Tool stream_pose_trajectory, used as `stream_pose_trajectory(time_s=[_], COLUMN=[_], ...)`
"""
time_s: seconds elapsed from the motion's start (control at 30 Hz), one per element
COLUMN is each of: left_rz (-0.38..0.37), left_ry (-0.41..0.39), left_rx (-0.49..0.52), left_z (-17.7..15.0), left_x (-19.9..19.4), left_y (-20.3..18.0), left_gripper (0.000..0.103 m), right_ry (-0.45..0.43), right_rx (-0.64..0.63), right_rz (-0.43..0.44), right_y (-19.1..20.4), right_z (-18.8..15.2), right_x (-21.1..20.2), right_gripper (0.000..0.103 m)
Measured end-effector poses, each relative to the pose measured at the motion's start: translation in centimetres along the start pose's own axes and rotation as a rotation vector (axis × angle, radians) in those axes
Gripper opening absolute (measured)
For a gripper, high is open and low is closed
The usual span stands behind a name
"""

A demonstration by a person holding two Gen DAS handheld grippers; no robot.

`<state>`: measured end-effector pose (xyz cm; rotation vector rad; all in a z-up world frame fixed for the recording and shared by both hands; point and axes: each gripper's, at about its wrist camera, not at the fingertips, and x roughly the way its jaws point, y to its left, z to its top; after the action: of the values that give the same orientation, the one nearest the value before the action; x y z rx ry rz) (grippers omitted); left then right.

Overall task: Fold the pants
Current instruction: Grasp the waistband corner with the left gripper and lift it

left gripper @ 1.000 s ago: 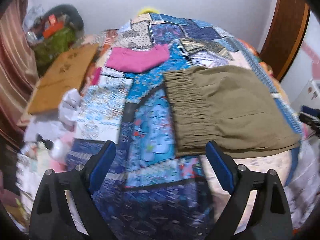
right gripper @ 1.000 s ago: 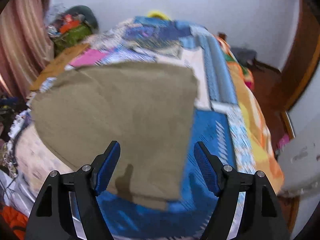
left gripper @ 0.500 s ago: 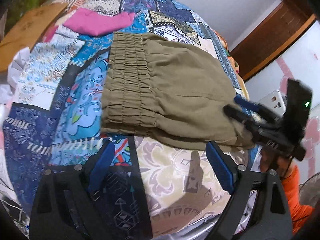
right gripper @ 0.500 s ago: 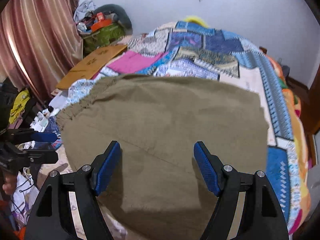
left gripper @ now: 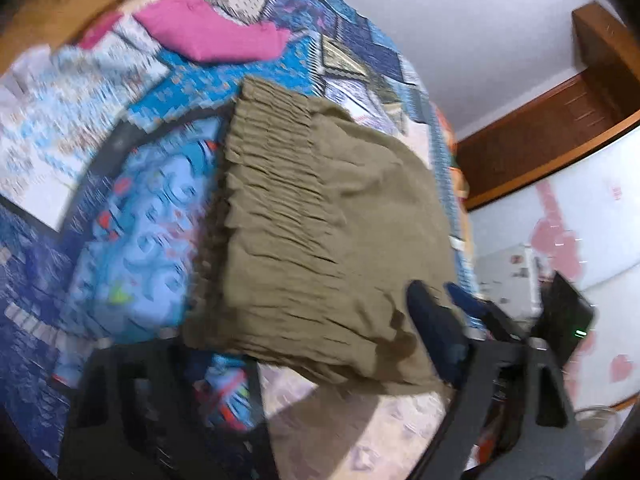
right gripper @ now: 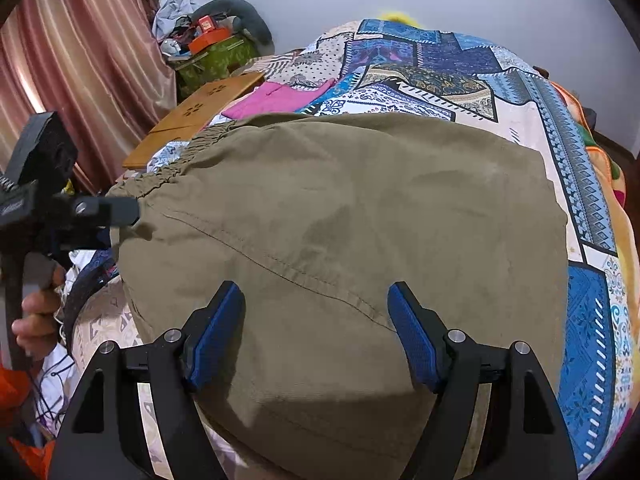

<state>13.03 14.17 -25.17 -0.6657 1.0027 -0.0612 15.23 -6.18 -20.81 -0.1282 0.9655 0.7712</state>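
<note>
Looking at olive-green cotton pants with a gathered elastic waistband (right gripper: pixel 360 208) lying as a broad folded slab on the blue patchwork bedspread (right gripper: pixel 592 320), filling the middle of the right wrist view, waistband running out toward 9 o'clock and the near edge hanging close to the mattress border at 6 o'clock. Hovering the right gripper (right gripper: pixel 316 336) low over that near edge with both blue pads spread wide and gripping nothing. Reaching the left gripper (left gripper: pixel 296 332) in at the waistband corner at 9 o'clock, fingers reading as apart in its own heavily blurred view, the near cloth edge lying between them but not pinched. Judging the next fold as not yet begun. Risking, first, catching only the top layer at either end, which would be peeling the stack open instead of carrying it over whole. Risking, second, lifting the two ends unevenly, the bulky waistband side lagging behind the flat side and leaving a skewed, rumpled crease. Risking, third, dragging the slab toward 6 o'clock and letting it slide off the bed edge. Risking, less likely, sweeping the fold far toward 11 o'clock and landing it on the folded pink garment (right gripper: pixel 280 98) lying apart there
</note>
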Motion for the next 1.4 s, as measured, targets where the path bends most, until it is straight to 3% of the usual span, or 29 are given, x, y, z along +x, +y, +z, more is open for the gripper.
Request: stream_pose_trajectory(time_s=[0.03, 0.23, 0.4, 0.53, 0.63, 0.77, 0.93, 1.13, 1.4], left_rz=[0.060, 0.270, 0.420, 0.599, 0.651, 0.646, 0.644, 0.466, 0.257], left_ry=[-0.013, -0.128, -0.188, -0.239, -0.257, -0.290, -0.408, -0.453, -0.348], left_rx=[0.014, 0.187, 0.238, 0.262, 0.254, 0.277, 0.407, 0.526, 0.641], left_z=[0.1, -0.5, -0.5, -1.1, -1.4, -1.1, -0.3, 0.8, 0.2], left_x=[0.1, -0.4, -2.0, -4.1, -5.3, -6.7, -8.4, -9.5, -6.2], left_y=[-0.3, -3.2, -2.3, 0.1, 1.4, 0.5, -4.8, -11.6, -18.2], left_gripper=[0.057, 0.042, 0.040, 0.039, 0.038, 0.035, 0.030, 0.026, 0.024], right_ry=[-0.001, -0.004, -0.040, -0.047, -0.016, -0.011, -0.017, -0.022, -0.036], right_rx=[0.001, 0.025, 0.096, 0.129, 0.145, 0.170, 0.178, 0.176, 0.192], right_rz=[0.000, -0.011, -0.024, -0.073, -0.097, -0.072, -0.064, -0.051, -0.035], right_y=[0.0, -0.2, -1.5, -3.0, -3.9, -4.0, -3.9, -4.2, -4.4], right_z=[0.0, -0.2, -1.0, -2.2, -2.9, -3.6, -3.3, -3.5, -3.8], right_x=[0.0, -0.6, -2.7, -4.2, -3.9, -3.3, -2.9, -2.9, -3.0], right_gripper=[0.073, 0.073, 0.073, 0.073, 0.073, 0.073, 0.073, 0.073, 0.073])
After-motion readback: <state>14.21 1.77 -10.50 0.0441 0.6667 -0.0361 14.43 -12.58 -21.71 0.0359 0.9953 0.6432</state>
